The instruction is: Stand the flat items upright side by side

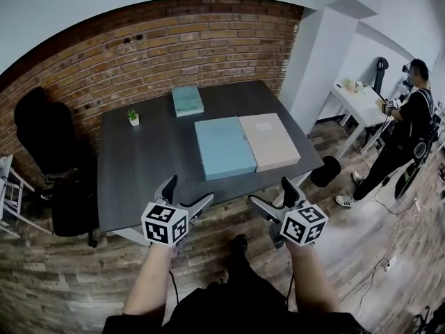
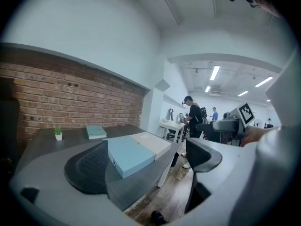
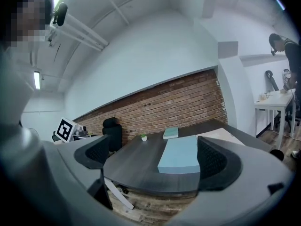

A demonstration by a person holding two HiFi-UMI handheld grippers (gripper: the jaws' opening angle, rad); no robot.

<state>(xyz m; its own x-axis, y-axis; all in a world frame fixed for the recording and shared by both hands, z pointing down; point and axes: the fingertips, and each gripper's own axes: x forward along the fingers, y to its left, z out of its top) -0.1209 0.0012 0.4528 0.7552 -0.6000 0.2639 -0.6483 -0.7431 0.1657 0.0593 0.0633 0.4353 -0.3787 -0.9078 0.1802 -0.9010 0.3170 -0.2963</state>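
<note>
One brick wall [image 1: 174,40] runs behind everything, and in front of it stands the dark surface [image 1: 139,165] on a wooden floor [image 1: 62,291]. A black office chair [image 1: 49,138] sits at the left end of the surface. Well off to the right, a person [image 1: 403,127] stands beside a white table [image 1: 358,97].

On the right half of the surface, close to its near edge, the blue flat box [image 1: 224,147] lies flat. The beige flat box [image 1: 268,140] lies flat at its right, and their long sides touch. Neither is upright.

The left gripper [image 1: 189,190] and the right gripper [image 1: 271,191] are held side by side just short of the near edge of the surface, over the floor and apart from each other. Each has its jaws spread wide with nothing between them, and neither touches any box.

A smaller teal book [image 1: 187,100] lies flat near the far edge of the surface, apart from the two boxes. A tiny potted plant [image 1: 133,117] stands to its left.
</note>
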